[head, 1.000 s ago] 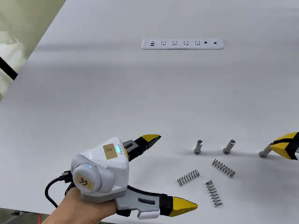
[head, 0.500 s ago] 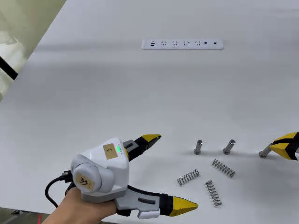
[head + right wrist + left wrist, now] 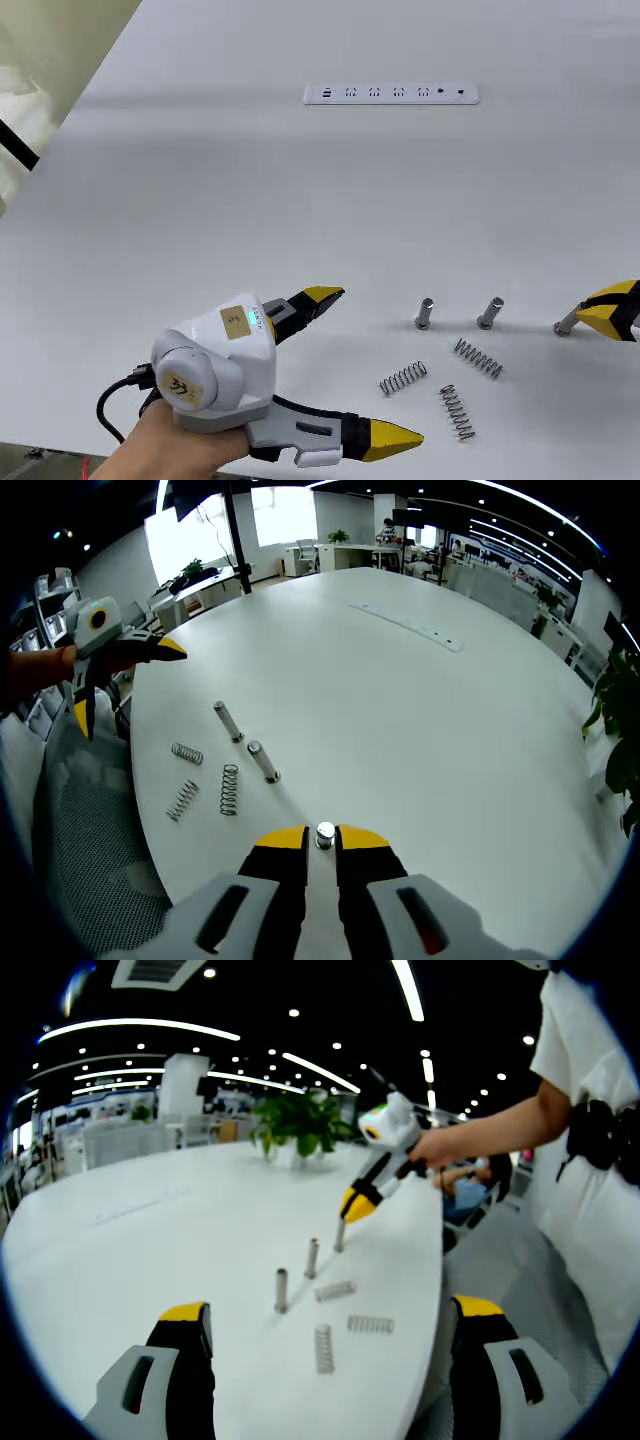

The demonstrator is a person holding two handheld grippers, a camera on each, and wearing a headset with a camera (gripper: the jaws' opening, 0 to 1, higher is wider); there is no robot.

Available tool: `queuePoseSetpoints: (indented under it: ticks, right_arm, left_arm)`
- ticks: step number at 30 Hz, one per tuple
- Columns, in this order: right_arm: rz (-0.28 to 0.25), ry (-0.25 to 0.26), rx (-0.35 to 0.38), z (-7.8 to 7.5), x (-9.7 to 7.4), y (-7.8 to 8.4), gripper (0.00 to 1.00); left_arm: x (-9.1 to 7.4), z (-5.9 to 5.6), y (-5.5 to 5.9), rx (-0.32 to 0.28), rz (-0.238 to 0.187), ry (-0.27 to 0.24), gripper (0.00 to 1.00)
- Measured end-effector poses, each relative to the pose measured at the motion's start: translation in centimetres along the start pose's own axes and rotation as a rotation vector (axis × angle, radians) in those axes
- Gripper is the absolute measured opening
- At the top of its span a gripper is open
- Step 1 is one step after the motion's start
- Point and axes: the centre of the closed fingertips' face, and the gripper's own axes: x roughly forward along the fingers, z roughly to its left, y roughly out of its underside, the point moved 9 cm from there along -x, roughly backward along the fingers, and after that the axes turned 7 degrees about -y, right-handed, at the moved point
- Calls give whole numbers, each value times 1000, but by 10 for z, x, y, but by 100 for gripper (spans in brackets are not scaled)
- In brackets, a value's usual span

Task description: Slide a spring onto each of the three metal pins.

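Three metal pins stand on the white table (image 3: 250,200): one (image 3: 424,313), a second (image 3: 489,313), and a third (image 3: 567,322) at the right edge. My right gripper (image 3: 603,310) is shut on that third pin (image 3: 325,832), whose head shows between the yellow tips (image 3: 324,838). Three springs (image 3: 403,379) (image 3: 478,359) (image 3: 457,413) lie flat just in front of the pins. My left gripper (image 3: 360,368) hangs wide open to the left of the springs, with nothing between its fingers (image 3: 332,1310). The free pins (image 3: 281,1290) (image 3: 312,1258) and the springs (image 3: 322,1347) lie ahead of it.
A white power strip (image 3: 390,94) lies far back on the table. The table's near edge runs just below the left gripper. A potted plant (image 3: 300,1125) stands at the table's far end in the left gripper view. A person's arm (image 3: 480,1130) holds the right gripper.
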Motion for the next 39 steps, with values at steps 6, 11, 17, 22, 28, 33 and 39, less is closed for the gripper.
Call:
queuePoseSetpoints:
  ticks: [6, 11, 17, 22, 28, 33, 39]
  right_arm:
    - [0, 1, -1, 0, 0, 0, 12]
    - [0, 0, -3, 1, 1, 0, 12]
    - [1, 1, -6, 2, 1, 0, 12]
    - [1, 3, -7, 3, 1, 0, 12]
    - [0, 4, -8, 3, 1, 1, 12]
    - [0, 6, -11, 3, 1, 1, 12]
    - [-3, 10, -11, 2, 0, 1, 13]
  left_arm:
    - [0, 0, 0, -2, -1, -1, 100]
    - [0, 0, 1, -3, -2, 0, 100]
    - [0, 0, 1, -4, -4, -1, 100]
    - [0, 0, 1, -5, -5, -1, 100]
    - [-1, -1, 1, -6, -5, -1, 100]
    - [-1, -1, 0, -6, -6, -3, 100]
    - [-1, -2, 1, -6, -4, -1, 97]
